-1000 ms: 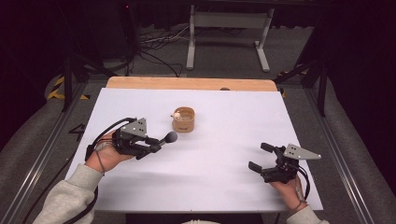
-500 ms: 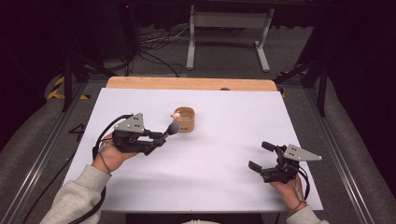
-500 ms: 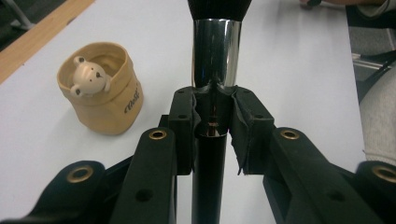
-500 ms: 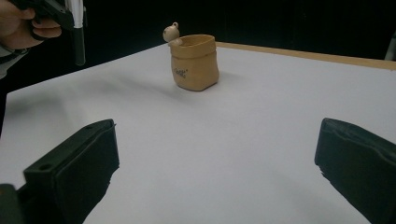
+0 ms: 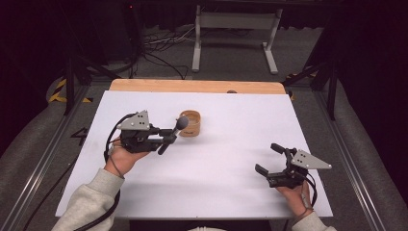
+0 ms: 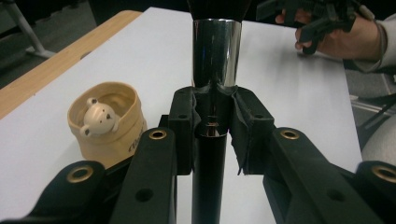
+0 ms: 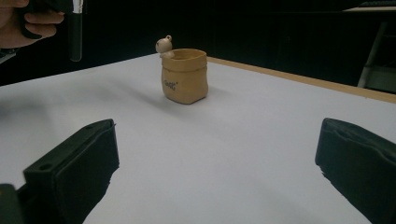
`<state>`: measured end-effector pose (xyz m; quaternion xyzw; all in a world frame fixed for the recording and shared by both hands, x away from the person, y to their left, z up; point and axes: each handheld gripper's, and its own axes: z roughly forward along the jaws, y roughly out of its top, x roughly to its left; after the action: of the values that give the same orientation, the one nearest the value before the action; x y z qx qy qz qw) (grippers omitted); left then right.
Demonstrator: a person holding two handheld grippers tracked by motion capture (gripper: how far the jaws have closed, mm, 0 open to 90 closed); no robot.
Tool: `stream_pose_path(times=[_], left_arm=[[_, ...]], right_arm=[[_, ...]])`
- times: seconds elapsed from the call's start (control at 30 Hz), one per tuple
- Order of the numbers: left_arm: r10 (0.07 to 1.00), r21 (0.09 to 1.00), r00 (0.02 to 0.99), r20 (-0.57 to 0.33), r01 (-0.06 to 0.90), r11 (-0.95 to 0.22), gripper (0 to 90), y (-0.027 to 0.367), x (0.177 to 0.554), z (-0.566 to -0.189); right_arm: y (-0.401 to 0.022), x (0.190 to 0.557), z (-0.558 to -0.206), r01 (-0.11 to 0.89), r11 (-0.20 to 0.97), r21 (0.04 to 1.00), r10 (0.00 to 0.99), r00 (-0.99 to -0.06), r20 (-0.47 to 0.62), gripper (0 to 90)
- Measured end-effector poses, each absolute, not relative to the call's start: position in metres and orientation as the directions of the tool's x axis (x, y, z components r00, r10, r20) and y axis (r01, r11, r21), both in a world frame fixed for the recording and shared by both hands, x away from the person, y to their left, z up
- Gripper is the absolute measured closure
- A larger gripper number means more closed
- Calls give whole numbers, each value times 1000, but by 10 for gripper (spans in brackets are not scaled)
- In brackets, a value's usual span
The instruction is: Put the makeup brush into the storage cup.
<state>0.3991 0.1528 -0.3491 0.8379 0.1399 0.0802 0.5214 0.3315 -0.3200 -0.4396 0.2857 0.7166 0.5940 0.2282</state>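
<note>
Pinching black brush handle [image 6: 208,177] between pads: left gripper [image 5: 166,139], jaws pressed on handle just below chrome ferrule [image 6: 216,51]. Brush head [image 5: 181,123] raised, just beside tan bear cup [image 5: 190,123], at its near-left rim. Cup upright on white table [image 5: 231,144], bear figure [image 6: 97,116] at rim. Right gripper [image 5: 273,159] well apart near table's right front, jaws spread wide, nothing between them.

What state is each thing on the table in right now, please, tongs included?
Left tongs: shut on the brush, held above the table.
Brush: clamped by its handle, head over the near rim of the cup.
Cup: upright on the table, bear figure on its rim.
Right tongs: open, nothing between them, low over the table.
</note>
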Motion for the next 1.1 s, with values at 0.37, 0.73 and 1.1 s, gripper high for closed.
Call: stream_pose_path(times=[0.37,0.73,1.1], left_arm=[[354,936,935,-33,154,-318,719,151,407,-345],[395,964,916,-75,168,-207,718,150,418,-343],[443,979,896,-45,128,-158,718,138,431,-340]], right_arm=[[-320,330,-440,111,139,984,684,-729,-14,0],[-320,330,-440,111,143,984,685,-729,-17,0],[-319,331,-439,110,141,984,681,-732,-16,0]])
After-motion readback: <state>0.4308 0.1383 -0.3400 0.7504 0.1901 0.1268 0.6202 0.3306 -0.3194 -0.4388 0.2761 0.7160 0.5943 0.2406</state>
